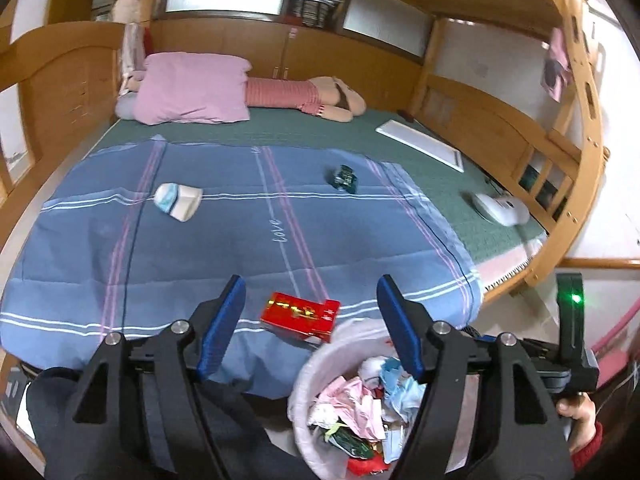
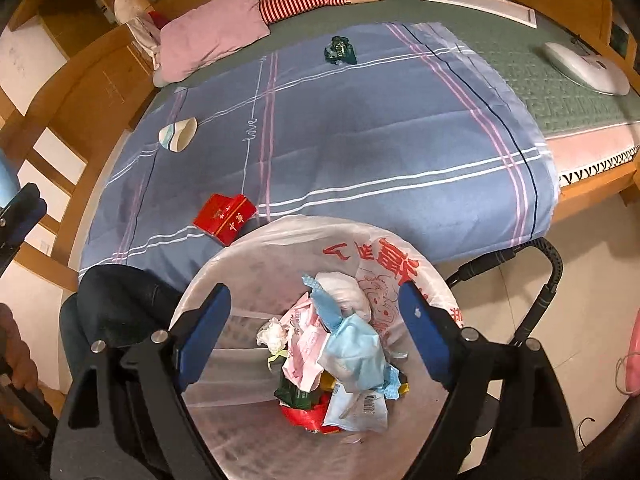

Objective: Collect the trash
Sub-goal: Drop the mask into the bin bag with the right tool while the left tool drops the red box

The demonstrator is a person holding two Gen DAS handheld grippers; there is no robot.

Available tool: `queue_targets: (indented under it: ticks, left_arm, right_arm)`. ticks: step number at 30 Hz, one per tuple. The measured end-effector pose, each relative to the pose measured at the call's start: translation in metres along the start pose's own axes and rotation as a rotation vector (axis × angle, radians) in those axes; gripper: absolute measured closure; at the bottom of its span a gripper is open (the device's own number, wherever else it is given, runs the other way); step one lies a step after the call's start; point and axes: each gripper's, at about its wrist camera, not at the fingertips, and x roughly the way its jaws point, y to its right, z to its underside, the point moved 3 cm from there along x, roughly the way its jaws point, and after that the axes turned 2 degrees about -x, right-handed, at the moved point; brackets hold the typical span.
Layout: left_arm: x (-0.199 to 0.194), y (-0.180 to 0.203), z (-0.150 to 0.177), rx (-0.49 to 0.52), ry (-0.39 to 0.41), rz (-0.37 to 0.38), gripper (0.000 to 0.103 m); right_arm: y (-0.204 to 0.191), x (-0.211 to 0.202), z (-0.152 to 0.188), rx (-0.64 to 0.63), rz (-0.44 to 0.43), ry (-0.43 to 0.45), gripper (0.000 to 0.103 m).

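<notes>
A red box (image 1: 301, 315) (image 2: 225, 217) lies on the blue blanket near the bed's front edge. A crumpled face mask with a white paper (image 1: 178, 199) (image 2: 178, 134) lies farther left on the blanket. A dark green wrapper (image 1: 343, 178) (image 2: 340, 51) lies toward the back. A trash bin lined with a white bag (image 1: 308, 376) (image 2: 224, 272) stands by the bed, holding several crumpled papers and wrappers. My left gripper (image 1: 312, 292) is open and empty, above the red box. My right gripper (image 2: 316, 300) is open and empty over the bin.
A pink pillow (image 1: 192, 88) and a striped plush doll (image 1: 304, 94) lie at the bed's head. A white board (image 1: 420, 144) and a white device (image 1: 500, 208) lie on the green mat at right. Wooden bed frame rails (image 1: 560, 152) surround the bed. A dark-trousered knee (image 2: 116, 300) is by the bin.
</notes>
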Motion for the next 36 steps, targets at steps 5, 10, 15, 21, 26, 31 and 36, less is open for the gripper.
queue_targets:
  ticks: [5,10,15,21,26,31,36]
  left_arm:
    - [0.003,-0.017,-0.002,-0.035,-0.006,-0.025,0.029]
    - [0.036,-0.02,-0.008,-0.047,-0.061,-0.079,0.008]
    - [0.153,0.007,0.022,0.054,-0.322,-0.107,0.006]
    - [0.216,0.029,0.06,0.221,-0.394,-0.14,0.064]
    - [0.201,0.006,0.055,0.133,-0.353,-0.118,0.08]
    - [0.129,0.008,0.024,0.084,-0.224,0.013,0.08]
    - [0.055,0.041,0.024,0.17,-0.175,0.2,0.08]
  right_arm:
    - [0.001,-0.001,-0.003,-0.007,0.014,0.011,0.019]
    - [0.003,0.001,-0.004,0.0,0.021,0.007,0.019]
    - [0.01,0.003,-0.002,0.025,0.016,0.001,0.019]
    - [0.03,0.01,-0.001,0.066,0.044,-0.015,0.019]
    - [0.038,0.004,-0.003,0.078,0.035,0.014,0.019]
    - [0.039,-0.005,-0.006,0.084,0.027,0.042,0.019]
    - [0.041,-0.019,-0.013,0.093,0.031,0.082,0.019]
